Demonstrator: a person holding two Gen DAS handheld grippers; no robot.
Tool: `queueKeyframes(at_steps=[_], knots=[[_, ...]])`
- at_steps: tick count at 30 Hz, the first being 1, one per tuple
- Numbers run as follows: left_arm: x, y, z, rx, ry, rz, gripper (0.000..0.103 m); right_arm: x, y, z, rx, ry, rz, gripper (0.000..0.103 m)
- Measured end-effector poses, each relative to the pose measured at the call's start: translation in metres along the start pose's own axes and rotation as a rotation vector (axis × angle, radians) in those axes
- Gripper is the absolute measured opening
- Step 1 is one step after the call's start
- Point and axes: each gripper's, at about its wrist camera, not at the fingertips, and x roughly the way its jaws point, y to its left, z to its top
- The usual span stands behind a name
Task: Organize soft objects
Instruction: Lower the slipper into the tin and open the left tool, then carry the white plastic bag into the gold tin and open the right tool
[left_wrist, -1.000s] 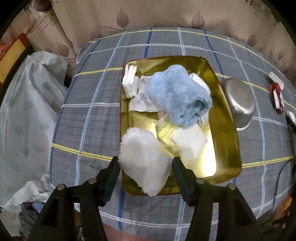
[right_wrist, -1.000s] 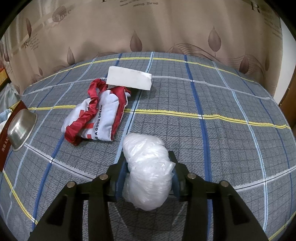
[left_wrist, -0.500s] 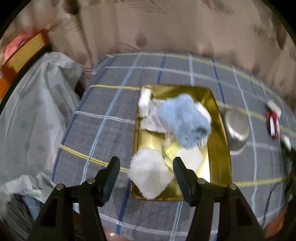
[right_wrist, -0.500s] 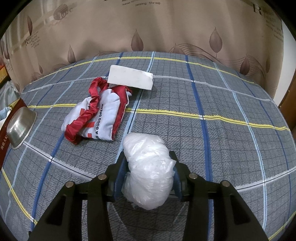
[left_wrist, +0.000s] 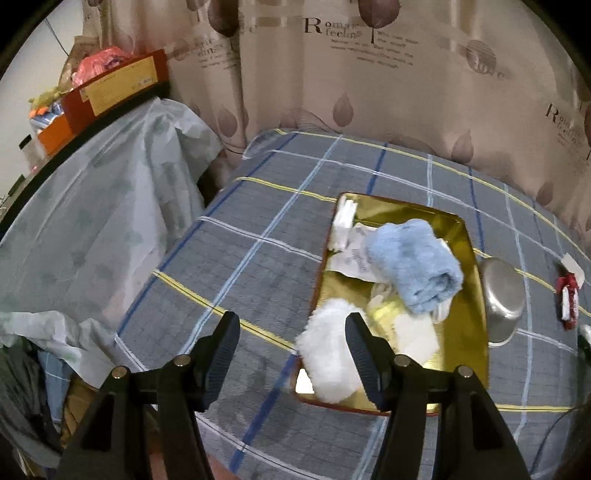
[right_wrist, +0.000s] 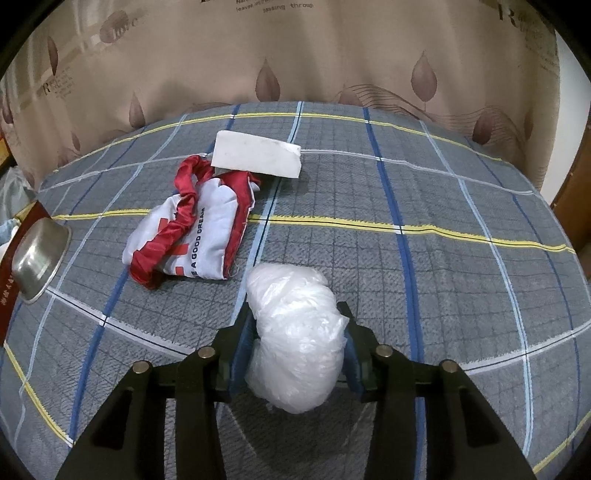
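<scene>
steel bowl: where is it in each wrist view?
Left wrist: steel bowl at right, upside down on the plaid cloth, beside the gold tray's right edge.
Right wrist: same bowl at the far left edge, beside the tray's dark red edge.
Shared landmark: red-and-white bag.

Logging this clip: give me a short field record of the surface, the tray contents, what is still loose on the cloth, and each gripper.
surface: plaid cloth
tray: gold tray holding blue towel, white fluffy cloth, white packets
loose: red-and-white bag, white block, steel bowl
left gripper: open, empty
right gripper: jaws just closing, pressed on clear plastic bundle
</scene>
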Motion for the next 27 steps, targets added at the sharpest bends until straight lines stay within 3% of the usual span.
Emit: queueKeyframes(at_steps=[9,16,27], knots=[[0.004,0.022,-0.011,-0.081,-0.012,0.012,0.061,-0.024,0.018,-0.011,-0.026,0.049,-0.034,0.034],[0.001,0.029,-0.011,-0.092,-0.026,0.033,0.061,-0.056,0.067,-0.023,-0.107,0.074,0.078,0.034],[0.006,0.038,-0.015,-0.099,0.001,0.086,0.061,-0.084,0.209,-0.021,-0.355,0.054,0.316,0.034]])
